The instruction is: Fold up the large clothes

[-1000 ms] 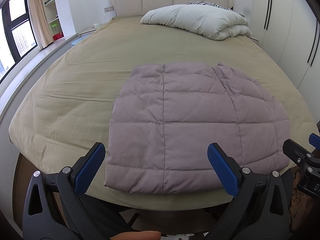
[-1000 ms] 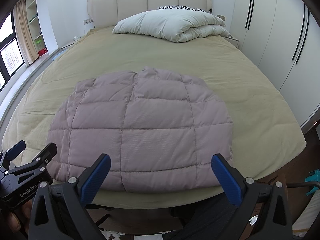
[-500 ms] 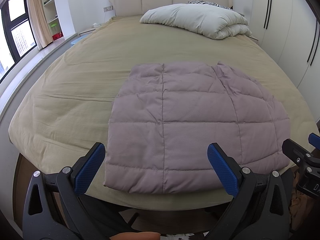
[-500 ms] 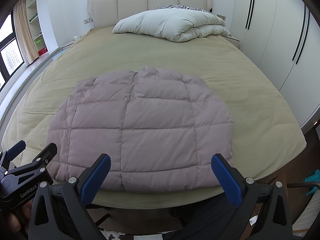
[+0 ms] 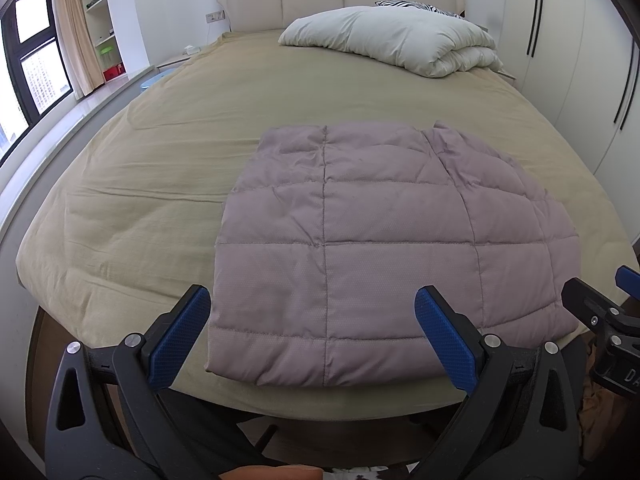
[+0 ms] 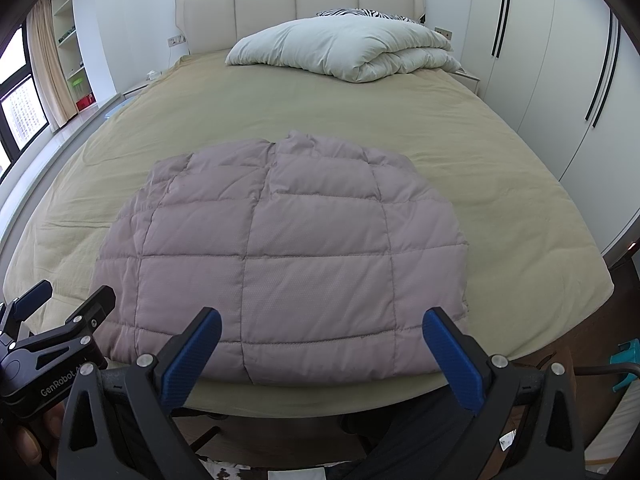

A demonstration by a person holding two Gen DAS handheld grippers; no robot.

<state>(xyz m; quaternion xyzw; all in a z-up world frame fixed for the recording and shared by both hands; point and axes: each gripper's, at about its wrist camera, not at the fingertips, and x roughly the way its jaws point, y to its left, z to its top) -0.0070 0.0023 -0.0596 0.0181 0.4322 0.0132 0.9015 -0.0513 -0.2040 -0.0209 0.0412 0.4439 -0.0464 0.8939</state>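
On my screens I see the mauve quilted jacket (image 5: 384, 248) lying flat and folded on the beige bed cover (image 5: 140, 184), close to the foot edge of the bed, with nothing on top of it. Far behind it, near the headboard (image 6: 298, 4), a folded white duvet (image 6: 348, 50) lies, and a zebra-pattern pillow (image 6: 366, 14) looks out behind that; both are well apart from the jacket. My left gripper (image 5: 312, 338) hangs before the near hem with its 2 blue pads spread wide and nothing between them, and my right gripper (image 6: 320, 350) is the same, wide and empty, above the near edge. The left view shows the window (image 5: 28, 64), the curtain (image 5: 74, 28) and shelves on the left; the right view shows more of the white wardrobe doors (image 6: 560, 64) and a teal object (image 6: 626, 354) on the floor. Each view catches the other gripper at its side border. The jacket's near hem lies just inside the bed edge; bare cover stays open on the left, on the right and beyond.
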